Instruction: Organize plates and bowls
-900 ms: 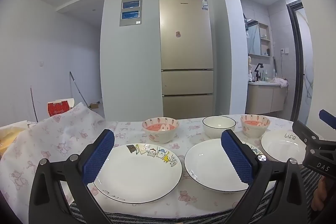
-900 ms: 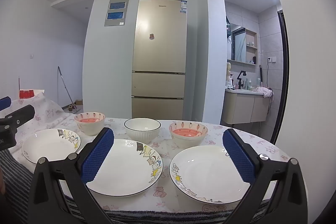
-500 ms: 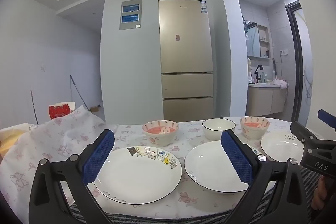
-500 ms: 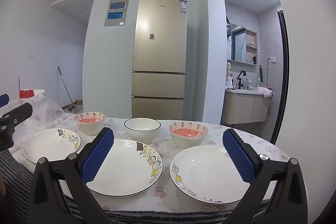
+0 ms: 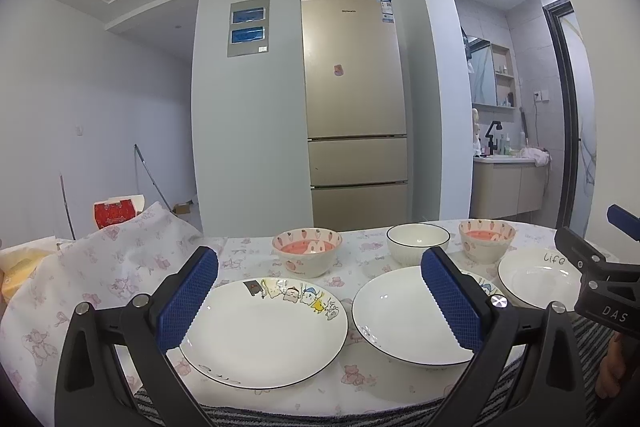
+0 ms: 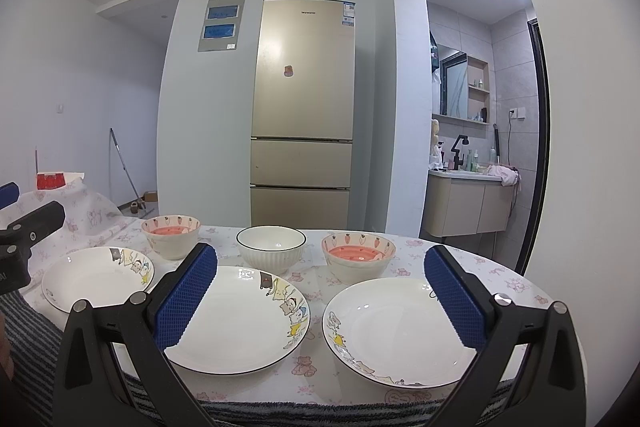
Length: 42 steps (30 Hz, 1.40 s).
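Nothing looks sorted yet. Three white ceramic plates (image 6: 236, 323) lie singly across the lower frame, and three ceramic bowls (image 6: 271, 247) stand apart behind them. The left gripper (image 5: 320, 301) and right gripper (image 6: 320, 301) are both wide, holding nothing.

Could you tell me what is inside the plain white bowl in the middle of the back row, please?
The white bowl looks empty as far as its inner wall shows; its near rim hides the bottom.
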### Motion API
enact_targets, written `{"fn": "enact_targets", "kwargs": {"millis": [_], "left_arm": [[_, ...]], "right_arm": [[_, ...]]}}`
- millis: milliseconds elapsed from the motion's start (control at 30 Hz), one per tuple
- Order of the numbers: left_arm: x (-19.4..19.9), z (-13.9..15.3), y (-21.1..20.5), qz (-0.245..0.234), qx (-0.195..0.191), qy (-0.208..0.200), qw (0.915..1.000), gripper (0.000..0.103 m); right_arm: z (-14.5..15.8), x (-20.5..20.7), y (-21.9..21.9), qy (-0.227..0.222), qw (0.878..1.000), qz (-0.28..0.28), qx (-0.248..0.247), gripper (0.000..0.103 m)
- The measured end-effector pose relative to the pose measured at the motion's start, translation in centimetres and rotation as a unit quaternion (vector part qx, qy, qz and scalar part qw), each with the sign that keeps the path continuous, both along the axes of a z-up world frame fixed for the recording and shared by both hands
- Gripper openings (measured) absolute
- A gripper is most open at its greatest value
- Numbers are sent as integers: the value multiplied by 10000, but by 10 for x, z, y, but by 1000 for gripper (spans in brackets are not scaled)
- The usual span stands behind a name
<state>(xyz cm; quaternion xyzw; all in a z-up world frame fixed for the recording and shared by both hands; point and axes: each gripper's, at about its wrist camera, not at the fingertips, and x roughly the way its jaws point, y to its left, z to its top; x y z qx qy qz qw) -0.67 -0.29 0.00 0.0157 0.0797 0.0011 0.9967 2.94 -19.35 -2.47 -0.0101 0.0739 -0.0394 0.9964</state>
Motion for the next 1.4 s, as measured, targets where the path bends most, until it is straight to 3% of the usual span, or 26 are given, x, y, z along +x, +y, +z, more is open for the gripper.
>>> {"fn": "enact_targets", "kwargs": {"millis": [1400], "left_arm": [[-5, 4, -2, 40, 86, -118, 9999, 103]], "right_arm": [[3, -3, 1, -22, 10000, 0, -43, 103]]}}
